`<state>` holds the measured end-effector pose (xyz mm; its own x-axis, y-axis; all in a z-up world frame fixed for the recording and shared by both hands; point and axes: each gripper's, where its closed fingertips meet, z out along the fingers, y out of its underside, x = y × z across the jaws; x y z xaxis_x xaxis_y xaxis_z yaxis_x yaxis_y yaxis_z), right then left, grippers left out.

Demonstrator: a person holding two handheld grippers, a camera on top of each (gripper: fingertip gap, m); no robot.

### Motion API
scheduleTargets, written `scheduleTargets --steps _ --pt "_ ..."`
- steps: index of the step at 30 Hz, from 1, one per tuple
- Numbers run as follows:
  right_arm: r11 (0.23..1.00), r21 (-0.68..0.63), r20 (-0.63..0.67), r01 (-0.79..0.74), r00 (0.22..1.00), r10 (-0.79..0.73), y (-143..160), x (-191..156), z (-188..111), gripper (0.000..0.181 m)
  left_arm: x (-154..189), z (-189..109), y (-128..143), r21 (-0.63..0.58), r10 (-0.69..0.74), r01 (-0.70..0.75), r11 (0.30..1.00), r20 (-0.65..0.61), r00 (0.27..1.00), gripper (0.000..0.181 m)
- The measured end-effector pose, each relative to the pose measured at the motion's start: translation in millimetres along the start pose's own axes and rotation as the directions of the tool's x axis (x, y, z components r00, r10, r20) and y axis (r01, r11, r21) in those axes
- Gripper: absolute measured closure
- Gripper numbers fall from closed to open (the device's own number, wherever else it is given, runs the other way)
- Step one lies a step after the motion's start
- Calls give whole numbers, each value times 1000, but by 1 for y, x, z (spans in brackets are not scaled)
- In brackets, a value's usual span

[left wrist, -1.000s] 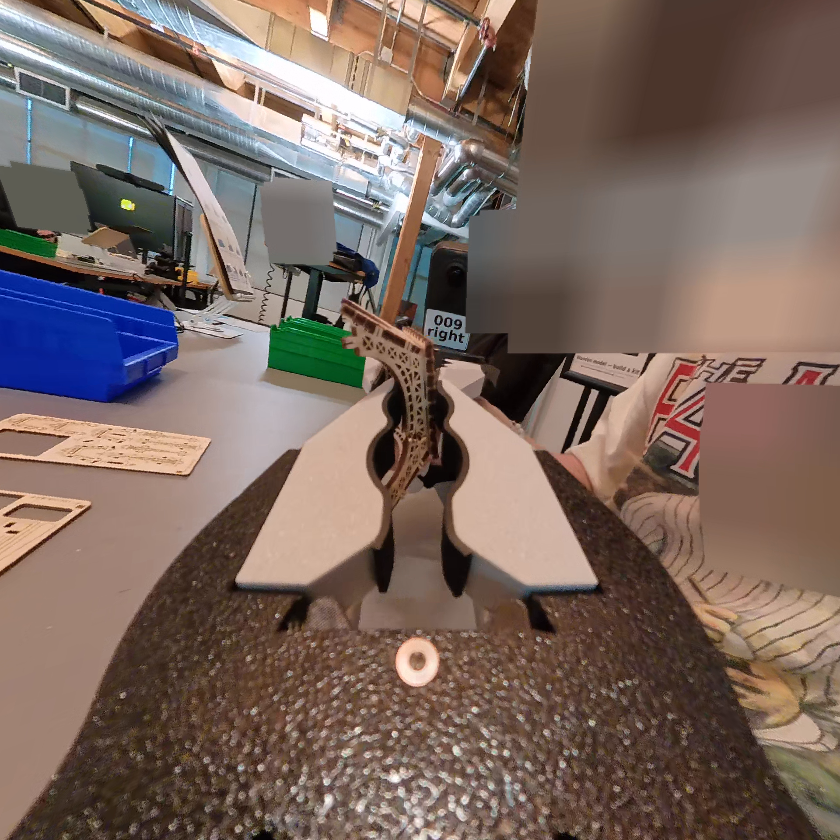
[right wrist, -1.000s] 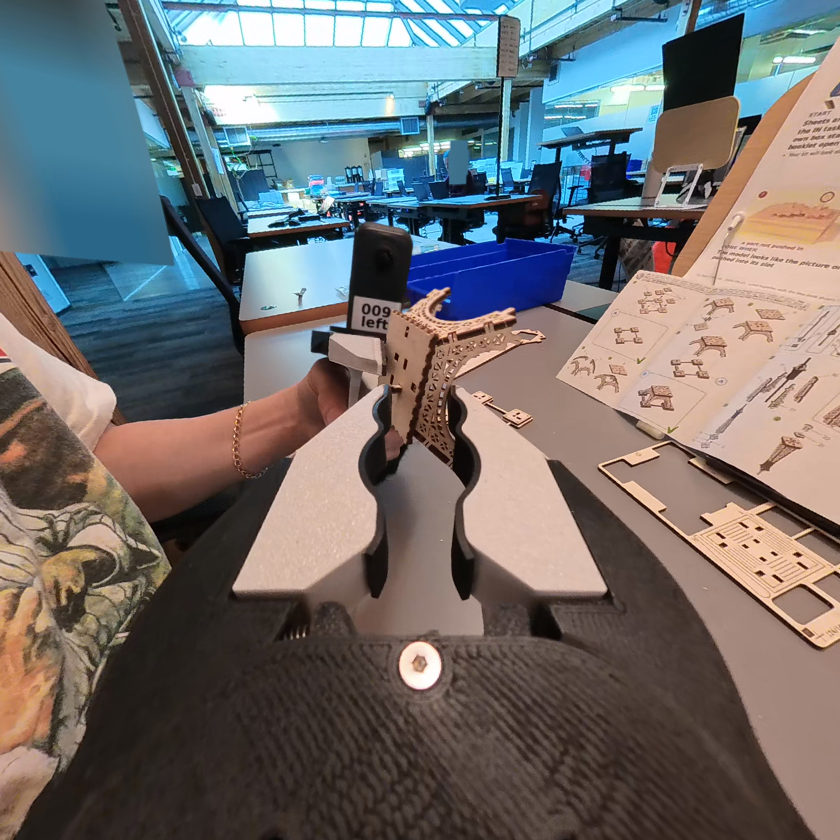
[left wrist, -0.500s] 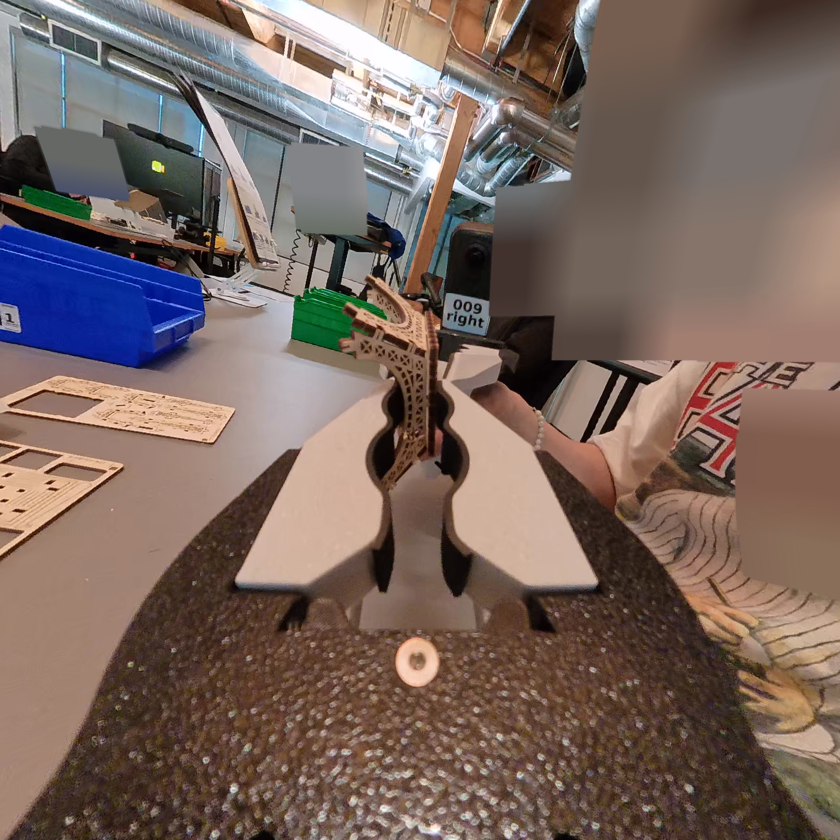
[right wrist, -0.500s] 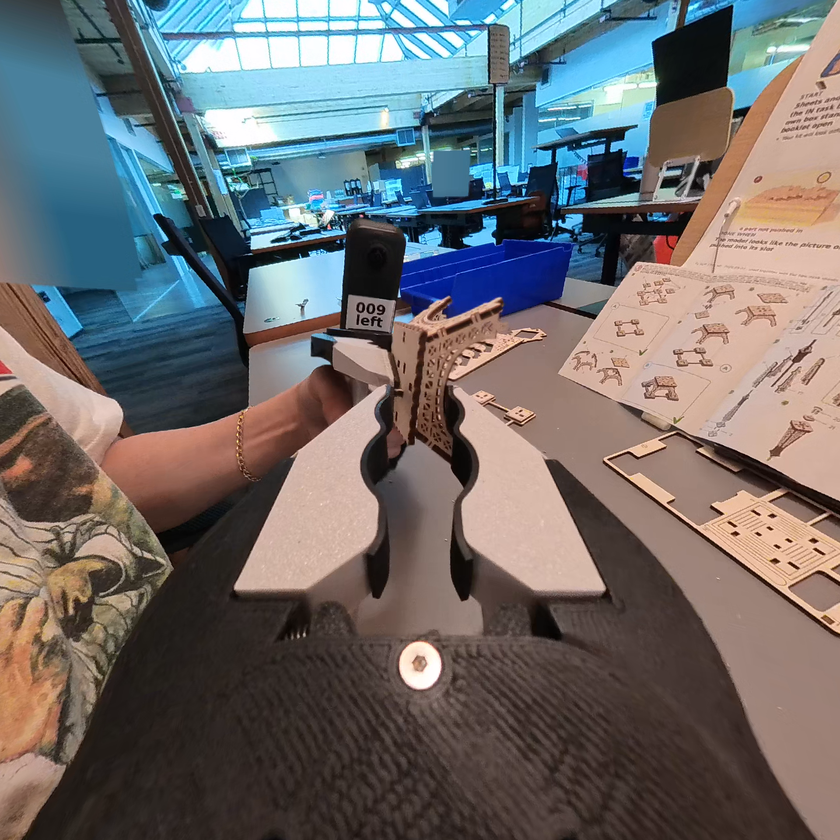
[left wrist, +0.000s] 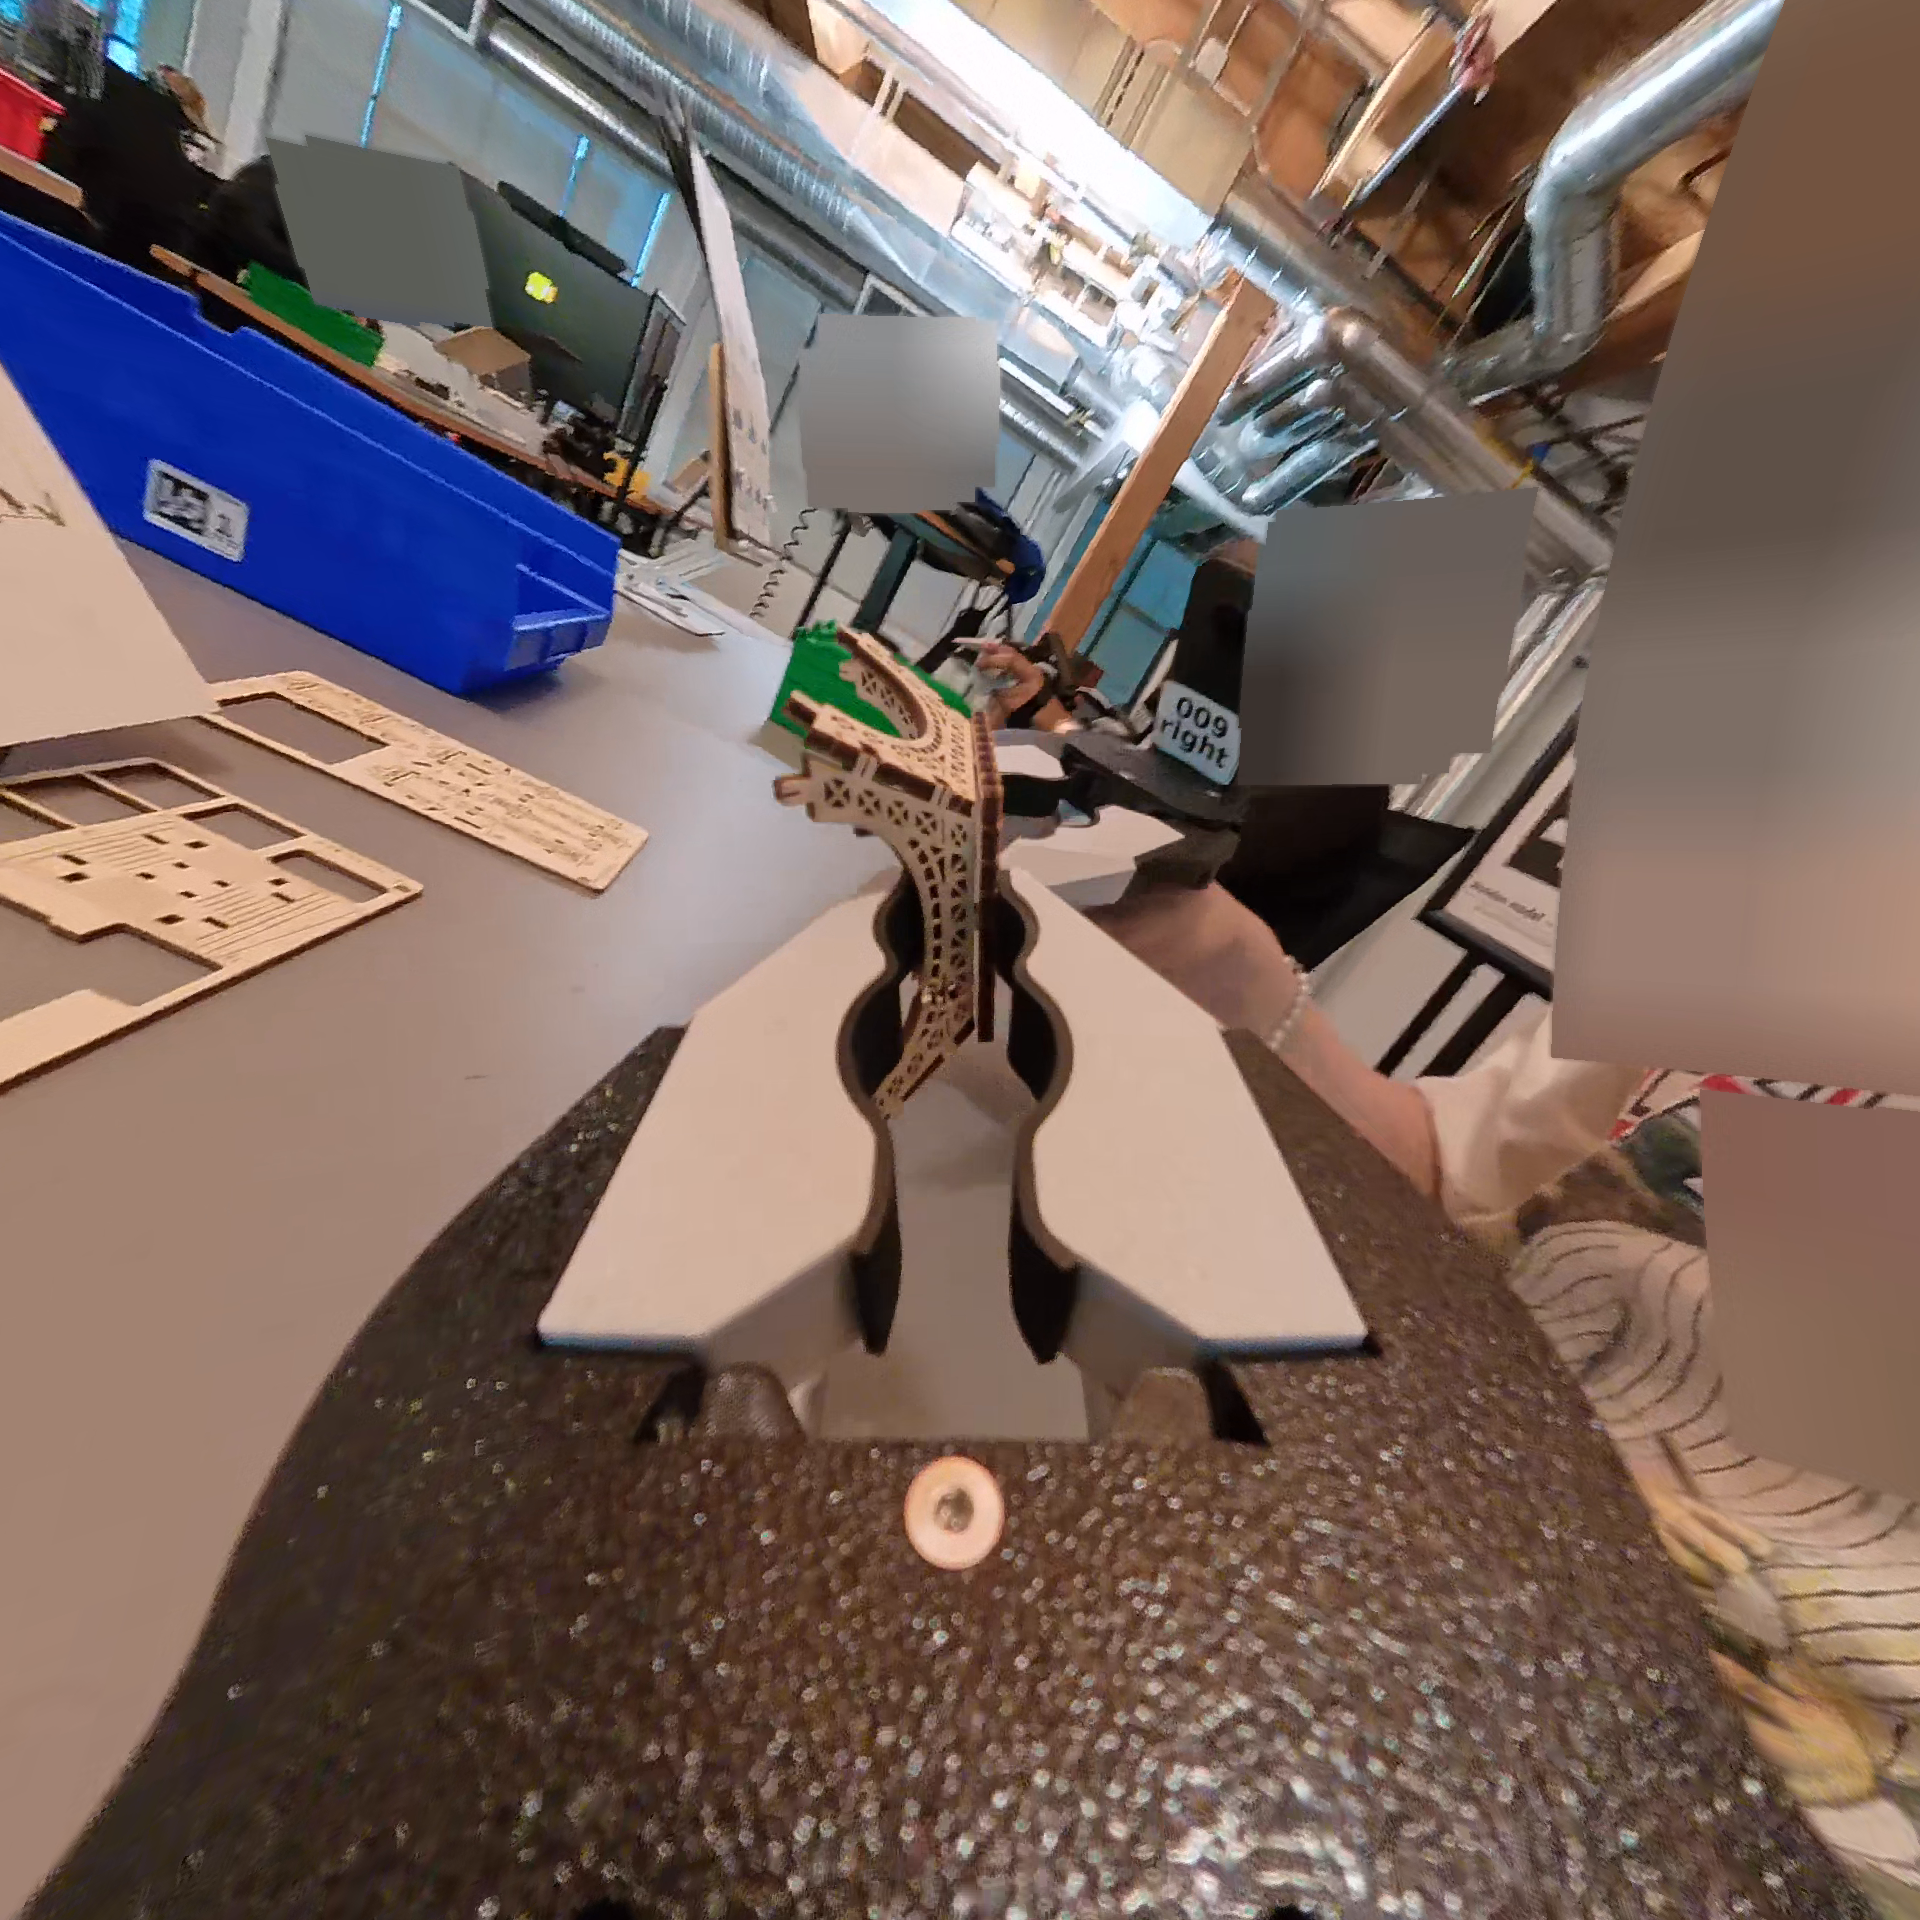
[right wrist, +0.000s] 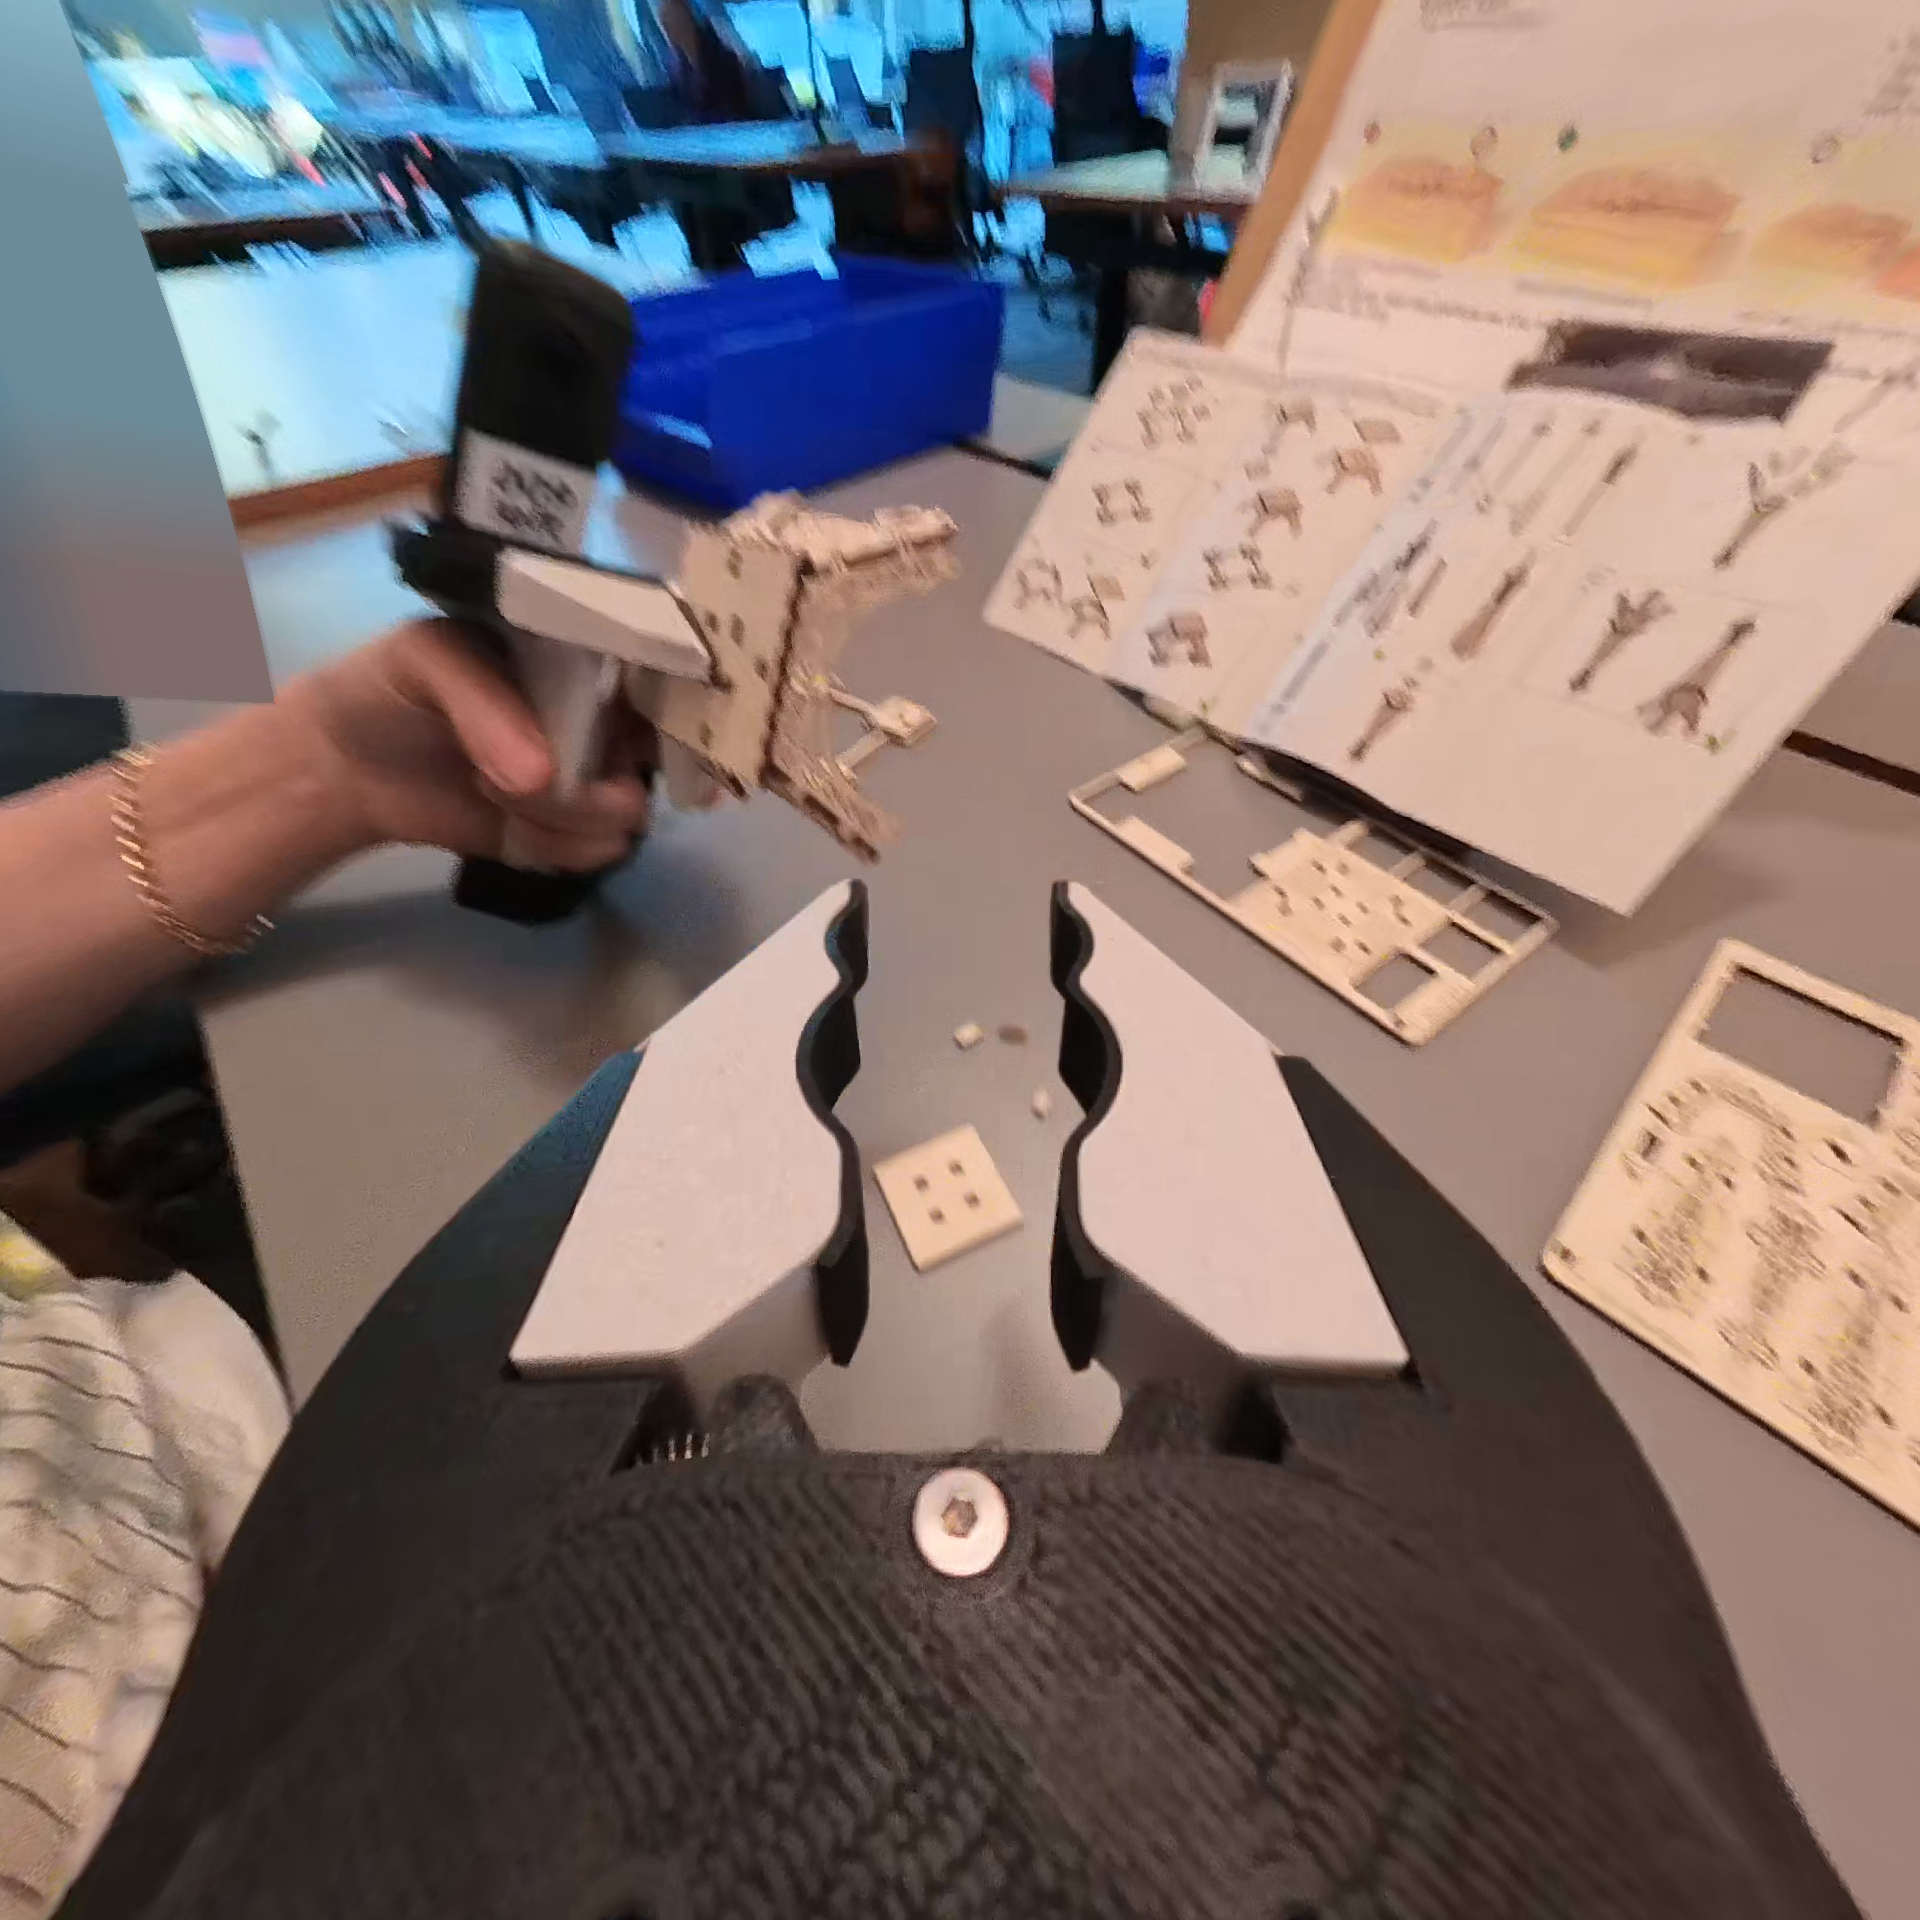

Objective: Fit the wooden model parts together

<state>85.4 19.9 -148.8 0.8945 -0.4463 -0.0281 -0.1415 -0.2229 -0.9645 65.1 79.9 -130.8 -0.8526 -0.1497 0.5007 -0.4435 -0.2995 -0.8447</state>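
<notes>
The right gripper [right wrist: 956, 1049] is held wide apart and empty above the grey table [right wrist: 499, 1039]. Directly below the gap between its fingers a small square wooden plate with four holes [right wrist: 948, 1195] is seen lying flat, with a few tiny wooden offcuts [right wrist: 987, 1034] just ahead of it. Ahead and to the left, the left gripper [left wrist: 951, 925] is clamped narrowly on the partly built wooden tower section [left wrist: 914, 831], which is lifted clear of the table; in the right wrist view this section [right wrist: 790, 665] is shown blurred, so its joints cannot be read there. Ahead and to the right of the right gripper, punched-out wooden sheets [right wrist: 1320, 894] are spread flat, and beyond them an instruction booklet [right wrist: 1455, 582] is propped up. Farthest off, a blue bin [right wrist: 810, 374] is seen.

The task is judged to be partway done: several latticed arch pieces are already joined into one section, while the square plate is not yet fitted and more parts appear to be left in the sheets. The plate is probably to be picked up next.
</notes>
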Motion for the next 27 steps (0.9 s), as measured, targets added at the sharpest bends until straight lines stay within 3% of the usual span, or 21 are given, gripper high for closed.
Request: scheduleTargets --steps 4,6,13,20,27 --pt "981 -193 -51 38 997 -49 42 13 1 145 -4 2 5 -46 47 -45 998 52 998 170" --pt "972 -223 -49 73 995 -86 53 12 4 145 -6 2 5 -44 23 -20 999 64 998 170" --pt "983 -136 56 126 991 -119 34 -17 7 145 -3 5 3 -13 -9 9 1000 34 999 170" --pt "976 213 82 38 995 -56 -36 -40 -8 147 12 14 3 -42 111 -110 993 14 994 170" --pt "976 217 106 3 994 -27 -40 -43 -12 133 37 19 -4 -6 105 -106 994 -86 991 170"
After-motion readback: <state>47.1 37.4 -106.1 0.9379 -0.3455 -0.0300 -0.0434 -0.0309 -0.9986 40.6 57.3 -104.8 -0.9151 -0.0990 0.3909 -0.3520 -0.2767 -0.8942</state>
